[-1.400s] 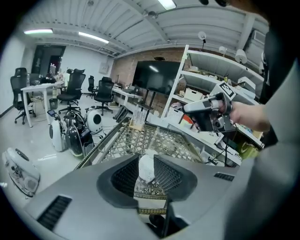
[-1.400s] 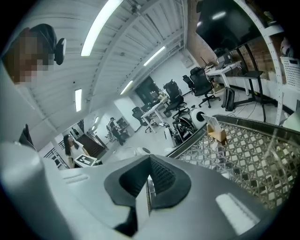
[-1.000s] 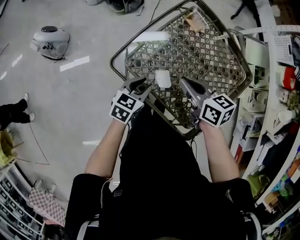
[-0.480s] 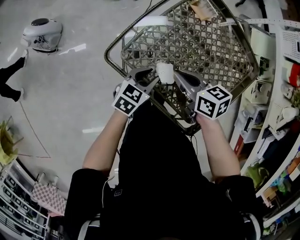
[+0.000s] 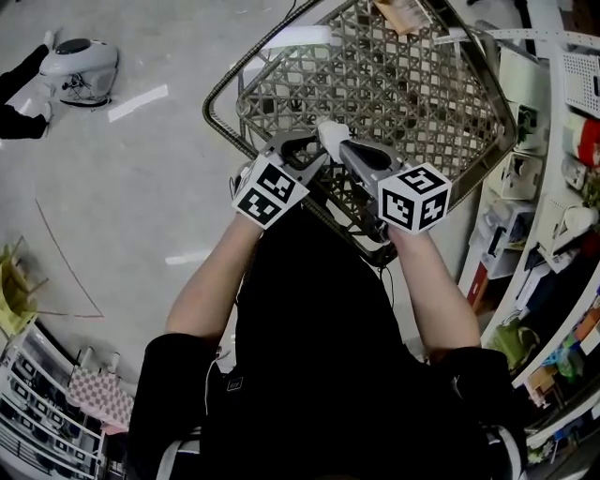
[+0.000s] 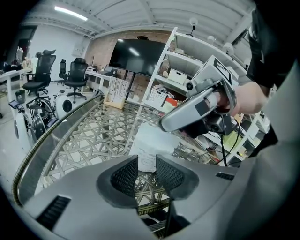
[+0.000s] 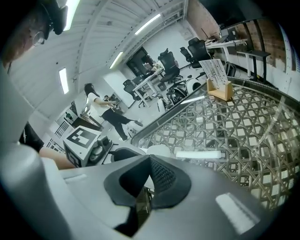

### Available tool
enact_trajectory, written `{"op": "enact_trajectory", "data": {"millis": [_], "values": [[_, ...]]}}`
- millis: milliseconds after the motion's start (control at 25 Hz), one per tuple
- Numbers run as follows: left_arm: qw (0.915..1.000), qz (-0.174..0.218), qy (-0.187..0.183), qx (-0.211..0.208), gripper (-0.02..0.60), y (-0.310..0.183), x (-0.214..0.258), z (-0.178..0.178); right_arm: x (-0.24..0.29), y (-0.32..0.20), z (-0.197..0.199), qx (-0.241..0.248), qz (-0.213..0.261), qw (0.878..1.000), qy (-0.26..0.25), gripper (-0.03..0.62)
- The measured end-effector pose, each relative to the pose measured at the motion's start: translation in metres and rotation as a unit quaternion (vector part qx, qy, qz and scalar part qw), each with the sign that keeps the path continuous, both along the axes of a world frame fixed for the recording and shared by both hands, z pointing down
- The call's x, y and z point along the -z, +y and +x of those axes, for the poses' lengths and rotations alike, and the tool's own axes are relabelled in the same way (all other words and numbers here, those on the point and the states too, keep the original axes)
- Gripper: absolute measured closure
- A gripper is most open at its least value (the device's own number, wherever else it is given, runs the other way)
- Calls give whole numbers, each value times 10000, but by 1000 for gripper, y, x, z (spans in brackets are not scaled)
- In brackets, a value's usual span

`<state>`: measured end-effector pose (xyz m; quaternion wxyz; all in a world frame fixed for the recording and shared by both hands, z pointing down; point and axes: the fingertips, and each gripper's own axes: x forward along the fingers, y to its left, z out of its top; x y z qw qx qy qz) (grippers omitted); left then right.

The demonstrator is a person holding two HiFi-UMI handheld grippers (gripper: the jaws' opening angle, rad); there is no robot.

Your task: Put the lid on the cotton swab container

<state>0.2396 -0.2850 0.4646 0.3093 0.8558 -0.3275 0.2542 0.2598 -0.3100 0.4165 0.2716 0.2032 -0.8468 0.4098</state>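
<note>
The white cotton swab container (image 5: 330,139) stands at the near side of a metal lattice table (image 5: 220,112), between my two grippers. My left gripper (image 5: 314,155) comes at it from the left. In the left gripper view its jaws (image 6: 146,171) stand a narrow gap apart, with the container's (image 6: 152,143) lower end in that gap. My right gripper (image 5: 342,150) is shut, and its tip (image 6: 164,125) rests against the container's top edge. In the right gripper view the pads (image 7: 147,164) meet, with the container (image 7: 157,150) just behind them. No separate lid is clearly visible.
A flat white strip (image 5: 300,37) lies near the table's far left edge. A wooden card stand (image 5: 403,14) sits at the far corner. Cluttered shelves (image 5: 562,141) run along the right. A white floor device (image 5: 80,61) sits far left. A person (image 7: 101,110) stands among office chairs.
Both grippers have closed in on the container from either side. The left one, apart from it a second ago, now has it at its jaws. The right tip now touches it.
</note>
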Motion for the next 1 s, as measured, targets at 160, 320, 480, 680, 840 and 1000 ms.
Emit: {"op": "enact_trajectory", "data": {"millis": [160,320,480,680,840,1000], "values": [[10000,-2,41,-36,463,2,-1,4,-6,4,-2,127,32,9998,160,586],[9999,12,39,-101,463,5,-1,6,-8,8,-5,300,176,9988,350,586],[9999,44,74,-109,463,7,1,10,-11,7,-3,384,130,9980,477,586],[9999,87,9,92,463,8,5,-1,-14,7,-3,664,205,9952,685,586],[9995,89,37,294,463,13,10,-10,-16,8,-4,922,316,9911,909,586],[9986,132,108,504,463,17,15,-19,-17,8,-7,1169,477,9857,1118,586]]}}
